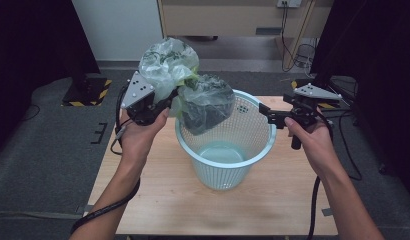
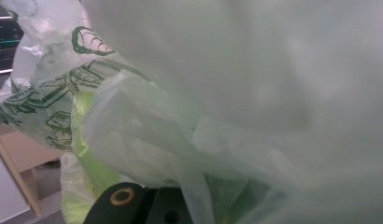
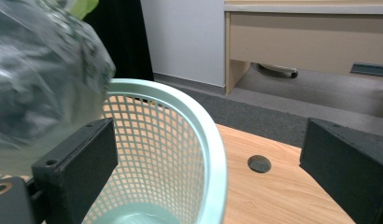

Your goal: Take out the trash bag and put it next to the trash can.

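Observation:
A translucent plastic bag (image 1: pixel 175 70) with green print hangs above the left rim of a light blue mesh basket (image 1: pixel 253 150). Its dark, bulging lower part (image 1: pixel 208 107) dips just inside the basket's mouth. My left gripper (image 1: pixel 165 105) is shut on the bag's gathered plastic, and in the left gripper view the bag (image 2: pixel 250 93) billows right in front of the camera. My right gripper (image 1: pixel 265 112) stands open at the basket's right rim. In the right gripper view the basket rim (image 3: pixel 213 140) runs between its wide jaws without touching them, and the bag (image 3: pixel 40 84) hangs at upper left.
The basket stands in the middle of a wooden table (image 1: pixel 168 200), which has a round cable hole (image 3: pixel 259 163) on the right. Grey carpet surrounds the table. A wooden desk (image 1: pixel 233 17) and loose cables (image 1: pixel 298 55) lie beyond the far edge.

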`<state>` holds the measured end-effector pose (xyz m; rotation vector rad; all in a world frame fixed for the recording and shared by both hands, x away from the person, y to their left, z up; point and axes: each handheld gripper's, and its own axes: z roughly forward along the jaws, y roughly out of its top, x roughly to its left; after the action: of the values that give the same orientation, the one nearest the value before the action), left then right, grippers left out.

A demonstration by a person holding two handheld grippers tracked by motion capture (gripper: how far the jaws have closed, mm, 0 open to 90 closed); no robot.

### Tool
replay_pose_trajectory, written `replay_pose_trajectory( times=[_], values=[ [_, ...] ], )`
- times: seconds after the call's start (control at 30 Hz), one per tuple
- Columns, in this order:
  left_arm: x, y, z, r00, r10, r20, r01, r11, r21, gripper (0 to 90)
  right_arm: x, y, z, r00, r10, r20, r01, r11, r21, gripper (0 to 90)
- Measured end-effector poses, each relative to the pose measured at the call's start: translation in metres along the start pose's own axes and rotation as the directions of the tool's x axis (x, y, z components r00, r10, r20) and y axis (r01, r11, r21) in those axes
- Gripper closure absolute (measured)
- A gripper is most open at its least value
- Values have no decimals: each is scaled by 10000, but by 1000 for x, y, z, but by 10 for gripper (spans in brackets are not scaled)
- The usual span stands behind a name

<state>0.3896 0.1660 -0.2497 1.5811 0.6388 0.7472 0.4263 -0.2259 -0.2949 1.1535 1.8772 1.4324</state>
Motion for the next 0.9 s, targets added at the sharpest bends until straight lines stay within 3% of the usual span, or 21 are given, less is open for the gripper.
replay_pose_trajectory(
  times=[0.17,0.53,0.9],
  values=[
    [8,0,-8,9997,-8,-245,6,10000,-84,878,-8,-2,-3,9998,138,150,-138,9999,-2,45],
    [31,-8,-23,9959,-440,-787,422,9988,-244,878,-23,-9,-11,9988,305,393,-309,9995,118,43],
    [49,-9,-53,9911,-405,-1265,362,9987,-361,878,-37,-17,-14,9964,646,552,-652,9978,82,44]
  ],
)
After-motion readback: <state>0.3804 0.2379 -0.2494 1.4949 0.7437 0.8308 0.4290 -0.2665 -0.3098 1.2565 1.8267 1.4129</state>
